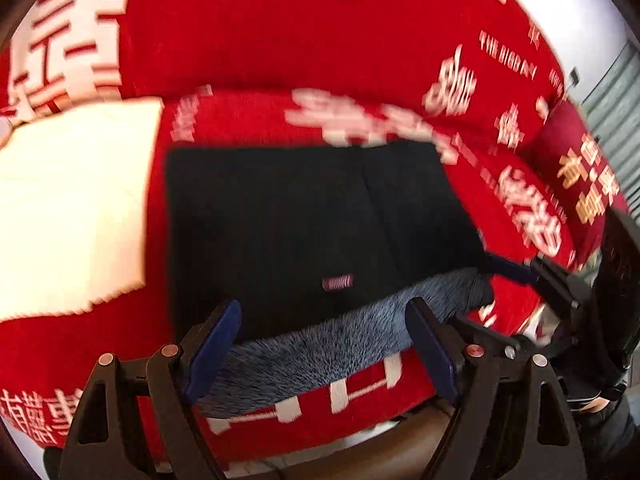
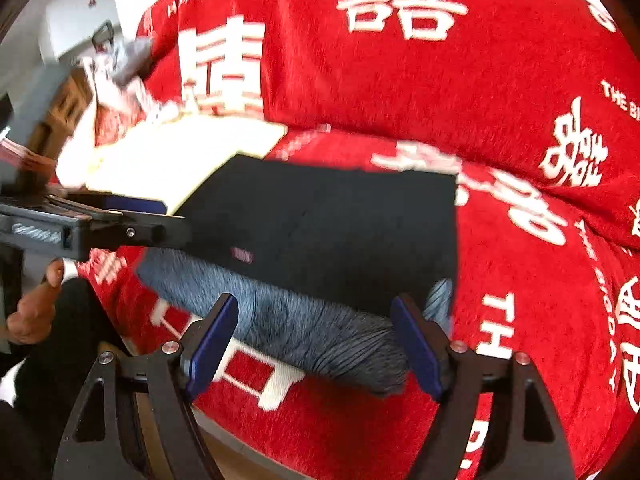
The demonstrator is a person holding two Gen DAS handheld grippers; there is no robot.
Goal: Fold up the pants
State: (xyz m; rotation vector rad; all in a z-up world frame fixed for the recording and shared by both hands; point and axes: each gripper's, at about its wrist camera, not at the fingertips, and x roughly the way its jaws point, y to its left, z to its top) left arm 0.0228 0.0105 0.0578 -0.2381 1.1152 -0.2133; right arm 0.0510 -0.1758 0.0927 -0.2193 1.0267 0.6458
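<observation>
Two claws, both spread with nothing between the pads. Left of the pants: cream folded cloth (image 1: 72, 208). Pants (image 1: 304, 224): dark folded rectangle, fleece lining showing at the near edge, lying on a red sofa cover (image 1: 280, 52). Left claw (image 1: 324, 356) and right claw (image 2: 316, 348) hover over that edge, probably just released.
</observation>
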